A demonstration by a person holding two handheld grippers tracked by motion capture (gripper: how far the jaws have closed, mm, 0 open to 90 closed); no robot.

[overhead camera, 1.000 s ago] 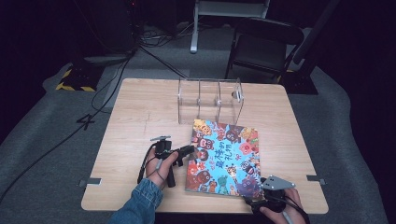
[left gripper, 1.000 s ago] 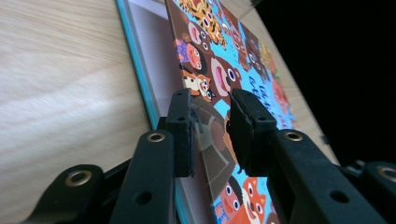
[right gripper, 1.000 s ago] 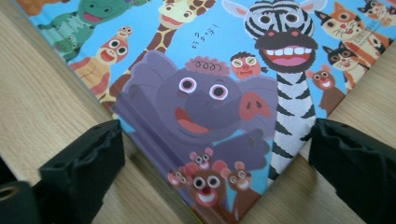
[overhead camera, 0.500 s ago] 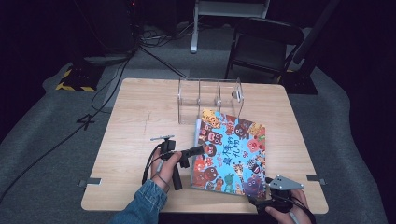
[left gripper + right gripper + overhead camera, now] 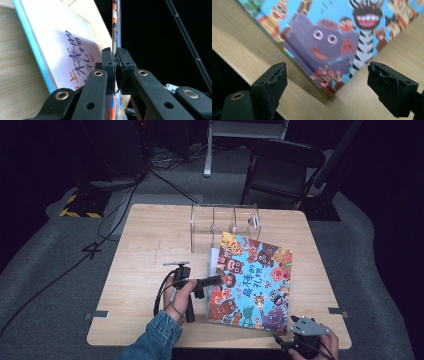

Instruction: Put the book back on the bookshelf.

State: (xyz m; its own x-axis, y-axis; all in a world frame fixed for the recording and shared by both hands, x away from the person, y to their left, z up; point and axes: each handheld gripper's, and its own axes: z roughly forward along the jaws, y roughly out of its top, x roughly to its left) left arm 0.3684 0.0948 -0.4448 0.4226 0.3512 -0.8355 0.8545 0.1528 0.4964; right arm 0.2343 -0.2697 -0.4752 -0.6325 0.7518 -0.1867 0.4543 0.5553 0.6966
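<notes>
A colourful picture book [image 5: 252,280] with cartoon animals lies at an angle on the wooden table [image 5: 150,235]. My left gripper [image 5: 220,280] reaches in from the left, shut on the left edge of the book's cover. In the left gripper view the pads [image 5: 116,53] pinch the thin cover edge [image 5: 115,25], which is raised off a white page with blue writing [image 5: 72,50]. My right gripper [image 5: 287,340] is at the table's front edge by the book's near right corner. Its jaws [image 5: 327,69] stand wide and have just been closing, with the book's corner [image 5: 324,37] ahead of the gap, untouched.
A clear acrylic rack [image 5: 225,220] with dividers stands at the back of the table, just behind the book. A dark folding chair [image 5: 280,170] and cables are on the floor beyond. Bare wood lies to the left of my left hand.
The left gripper has closed on the cover's edge and lifted it. The book has swung and shifted to the right. My right hand has drifted right along the front edge.
</notes>
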